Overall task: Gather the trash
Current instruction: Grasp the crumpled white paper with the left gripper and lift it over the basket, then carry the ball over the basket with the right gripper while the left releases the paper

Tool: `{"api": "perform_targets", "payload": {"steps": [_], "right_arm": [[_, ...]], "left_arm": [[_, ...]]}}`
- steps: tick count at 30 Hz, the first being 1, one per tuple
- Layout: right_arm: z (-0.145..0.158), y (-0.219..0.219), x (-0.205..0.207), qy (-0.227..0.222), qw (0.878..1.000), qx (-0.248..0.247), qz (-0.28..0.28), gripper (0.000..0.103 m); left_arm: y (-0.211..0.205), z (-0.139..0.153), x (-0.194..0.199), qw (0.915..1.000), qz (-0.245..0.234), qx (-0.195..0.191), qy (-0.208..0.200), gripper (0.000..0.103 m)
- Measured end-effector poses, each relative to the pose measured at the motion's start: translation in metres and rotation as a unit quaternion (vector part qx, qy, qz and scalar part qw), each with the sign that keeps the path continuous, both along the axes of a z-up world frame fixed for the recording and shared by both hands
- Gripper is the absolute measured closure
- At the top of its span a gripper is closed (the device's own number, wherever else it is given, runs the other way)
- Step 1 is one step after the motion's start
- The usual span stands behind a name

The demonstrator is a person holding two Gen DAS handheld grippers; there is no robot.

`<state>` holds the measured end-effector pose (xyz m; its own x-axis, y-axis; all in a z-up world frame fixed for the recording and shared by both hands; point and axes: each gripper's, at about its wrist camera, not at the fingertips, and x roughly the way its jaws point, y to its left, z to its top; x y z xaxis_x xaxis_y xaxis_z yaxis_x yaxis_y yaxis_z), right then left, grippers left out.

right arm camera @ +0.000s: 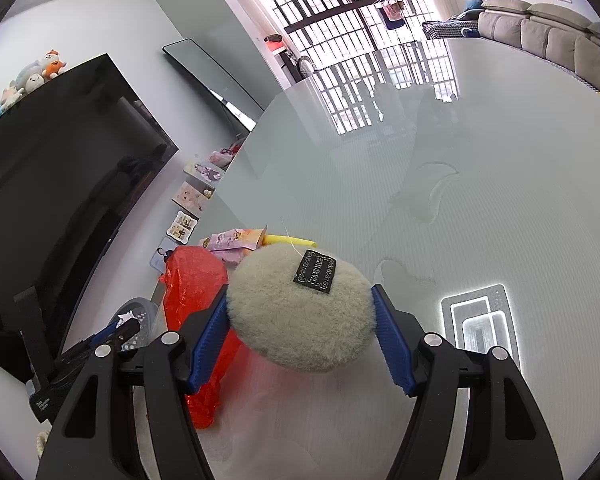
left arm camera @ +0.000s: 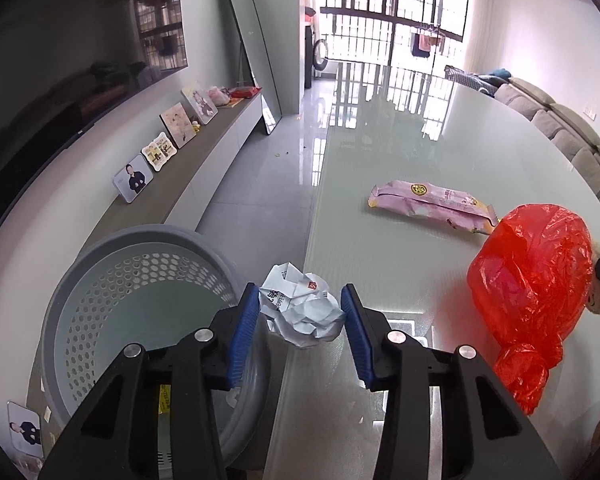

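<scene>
- Left gripper point(left arm camera: 300, 312) holds a crumpled paper ball point(left arm camera: 302, 310) between its blue pads, at the table's near left edge, right by the gray basket point(left arm camera: 112, 280) w/ holed walls that stands lower, just left of the table point(left arm camera: 400, 148).
- Jaws narrow, pads pressed on both sides of the wad. Paper looks light and springy; prob. crushes further under squeeze, so a grip across its thick middle seems safest.
- Right gripper point(right arm camera: 300, 300) stands wide but filled: a round fuzzy pad point(right arm camera: 284, 312) w/ a black label sits between the pads, touching both. Soft, squashy, likely very light.
- Red plastic bag point(left arm camera: 532, 276) lies on the table's near right, just beside the fuzzy pad. Thin, crinkly, slippery film; best pinched at a bunched fold, judging by looks.
- Pink wrapper point(left arm camera: 428, 206) lies flat farther out on the glass, apart from the bag. Flat and slick, so prob. hard to lift except by an end seam.
</scene>
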<state>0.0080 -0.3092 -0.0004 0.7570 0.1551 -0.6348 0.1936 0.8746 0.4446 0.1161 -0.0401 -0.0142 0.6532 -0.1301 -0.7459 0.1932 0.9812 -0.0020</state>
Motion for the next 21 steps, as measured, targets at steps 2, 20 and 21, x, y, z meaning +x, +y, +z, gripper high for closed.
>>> {"api": "perform_targets", "payload": {"steps": [2, 20, 21], "right_arm": [[0.001, 0.004, -0.004, 0.0, 1.0, -0.005, 0.002, 0.037], [0.04, 0.103, -0.047, -0.03, 0.995, -0.055, 0.08, 0.037], [0.041, 0.112, -0.044, -0.032, 0.994, -0.055, 0.091, 0.037]], "left_arm": [[0.007, 0.005, -0.009, 1.0, 0.003, -0.002, -0.005, 0.061], [0.091, 0.004, -0.057, 0.9988, 0.047, -0.003, -0.016, 0.061], [0.097, 0.004, -0.059, 0.9985, 0.052, -0.002, -0.019, 0.061]]}}
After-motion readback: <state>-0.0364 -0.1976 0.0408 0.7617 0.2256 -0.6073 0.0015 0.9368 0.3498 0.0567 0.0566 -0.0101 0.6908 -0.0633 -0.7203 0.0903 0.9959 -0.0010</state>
